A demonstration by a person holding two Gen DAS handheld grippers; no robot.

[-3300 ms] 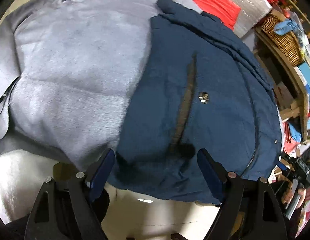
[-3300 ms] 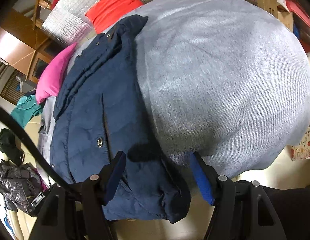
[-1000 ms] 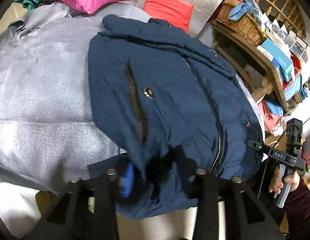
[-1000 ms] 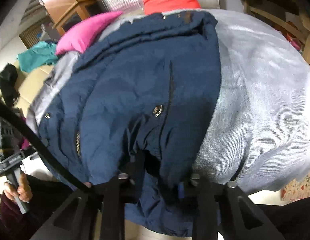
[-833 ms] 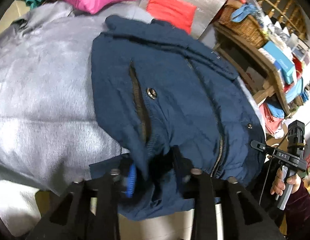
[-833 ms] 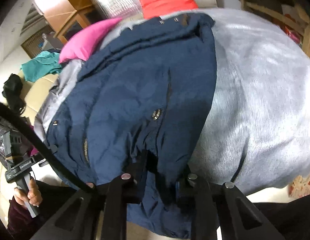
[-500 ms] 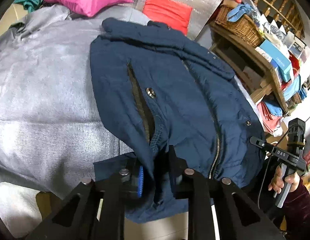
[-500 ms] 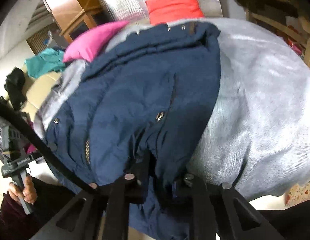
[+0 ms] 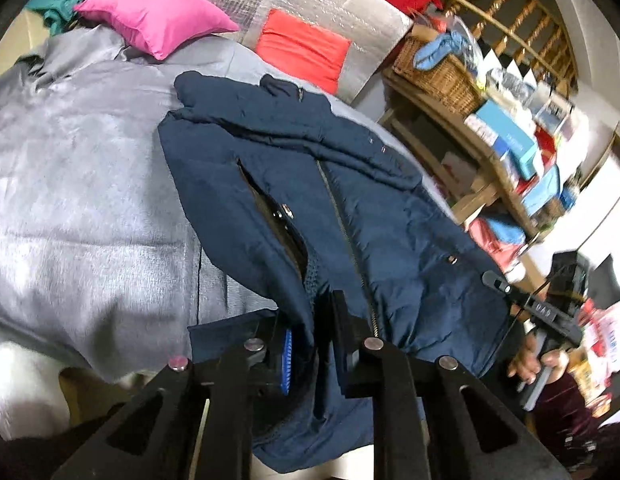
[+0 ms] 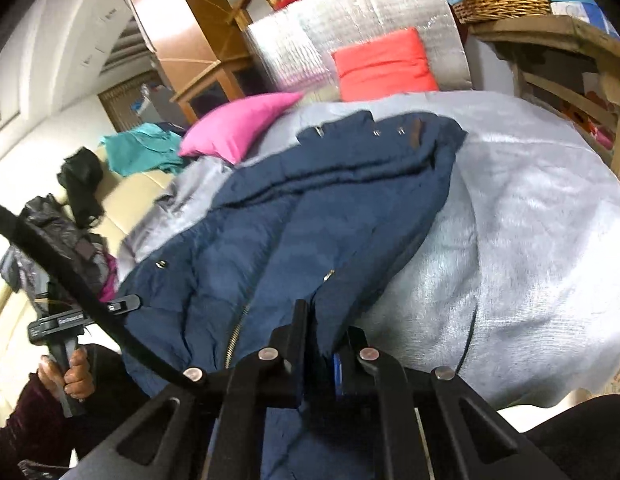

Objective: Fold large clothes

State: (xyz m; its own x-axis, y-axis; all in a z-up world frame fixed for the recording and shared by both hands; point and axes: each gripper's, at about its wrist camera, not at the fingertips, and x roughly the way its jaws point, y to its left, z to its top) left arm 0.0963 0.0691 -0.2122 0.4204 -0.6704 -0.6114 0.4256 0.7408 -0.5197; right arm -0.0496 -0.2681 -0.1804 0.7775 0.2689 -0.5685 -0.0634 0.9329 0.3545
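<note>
Both hems are coming up: your left hand-held gripper (image 9: 310, 344) and right hand-held gripper (image 10: 323, 344) have just been closing, and each is now pinching the near edge of the navy jacket (image 9: 349, 208), which was lying flat ahead of open jaws earlier. Beyond your jaws, the rest is lying on the grey blanket (image 9: 82, 184), so you are starting, I'd judge, the bottom-to-collar fold.

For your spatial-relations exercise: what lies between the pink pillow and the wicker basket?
A red cushion leaning against a silver quilted panel lies between the pink pillow and the wicker basket, clearest in the left wrist view.
</note>
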